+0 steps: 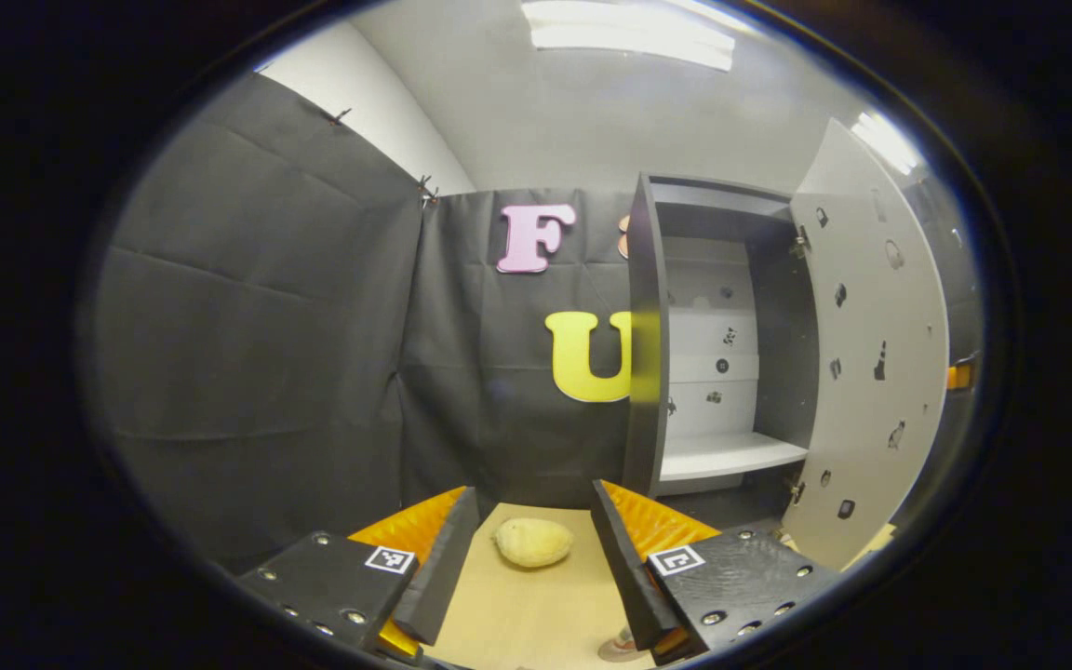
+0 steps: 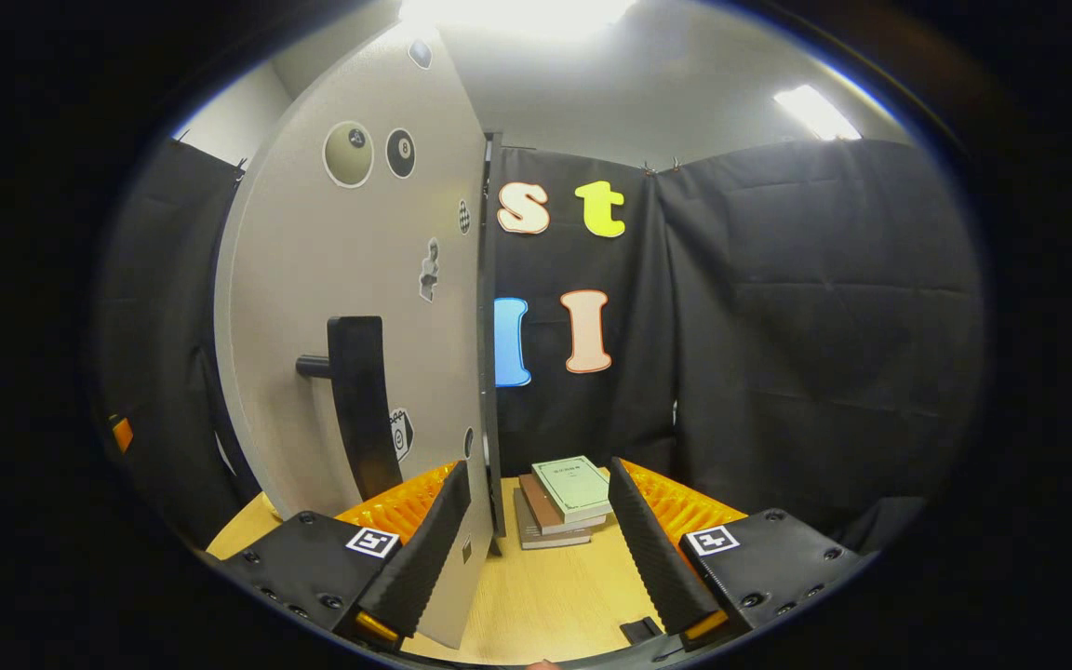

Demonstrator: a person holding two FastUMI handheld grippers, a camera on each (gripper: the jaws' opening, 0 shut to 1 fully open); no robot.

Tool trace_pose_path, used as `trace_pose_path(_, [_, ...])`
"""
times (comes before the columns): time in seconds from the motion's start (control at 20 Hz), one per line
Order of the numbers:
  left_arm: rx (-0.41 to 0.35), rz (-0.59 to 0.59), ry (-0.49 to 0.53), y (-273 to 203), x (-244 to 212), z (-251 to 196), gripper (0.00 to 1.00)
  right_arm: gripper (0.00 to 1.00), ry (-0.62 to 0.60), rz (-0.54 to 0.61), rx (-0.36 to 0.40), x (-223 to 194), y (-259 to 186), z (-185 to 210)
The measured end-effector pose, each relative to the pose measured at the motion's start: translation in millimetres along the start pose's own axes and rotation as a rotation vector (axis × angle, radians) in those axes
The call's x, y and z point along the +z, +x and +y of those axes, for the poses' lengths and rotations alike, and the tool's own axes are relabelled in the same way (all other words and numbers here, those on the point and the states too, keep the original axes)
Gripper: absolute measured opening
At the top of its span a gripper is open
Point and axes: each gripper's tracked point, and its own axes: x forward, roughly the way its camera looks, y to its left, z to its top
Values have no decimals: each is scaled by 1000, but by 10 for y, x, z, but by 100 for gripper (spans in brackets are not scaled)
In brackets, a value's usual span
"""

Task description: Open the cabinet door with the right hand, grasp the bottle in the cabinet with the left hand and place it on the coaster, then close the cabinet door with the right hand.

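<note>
In the left gripper view the dark cabinet point(image 1: 646, 372) stands open, its pale door point(image 1: 871, 354) swung out to the right. The visible part of its white shelf point(image 1: 731, 454) is bare. My left gripper point(image 1: 534, 490) is open, held left of the cabinet and above the table. In the right gripper view my right gripper point(image 2: 539, 467) is open right at the door point(image 2: 359, 251). The door's free edge point(image 2: 489, 447) stands between its fingers, near the left one, and the black handle point(image 2: 359, 400) is to the left.
A yellowish potato-like lump point(image 1: 533, 542) lies on the wooden table point(image 1: 517, 614) between the left fingers. A small pinkish thing point(image 1: 623, 648) peeks out at the bottom edge. A stack of books point(image 2: 564, 498) lies by the cloth wall, right of the door.
</note>
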Motion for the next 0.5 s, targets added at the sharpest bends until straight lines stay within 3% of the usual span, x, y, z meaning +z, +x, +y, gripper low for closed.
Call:
trace_pose_path(0.1, [2, 4, -6, 3, -27, 76, 73, 96, -3, 0, 10, 6, -25, 82])
trace_pose_path(0.15, [3, 7, -8, 10, -40, 111, 76, 92, -6, -1, 16, 9, -27, 126])
trace_pose_path(0.2, [5, 7, -10, 45, 6, 134, 73, 96, -8, -1, 24, 3, -10, 164])
trace_pose_path(0.3, [4, 8, -11, 64, -17, 171, 73, 96, -9, -1, 43, 2, 9, 285])
trace_pose_path(0.35, [4, 8, -9, 76, -24, 189, 73, 92, -8, -1, 52, 7, 10, 350])
trace_pose_path(0.4, [4, 8, -7, 79, -31, 200, 73, 96, -6, -3, 60, 11, 2, 409])
trace_pose_path(0.5, [5, 7, -4, 96, -32, 236, 73, 96, -2, -7, 81, 22, 33, 528])
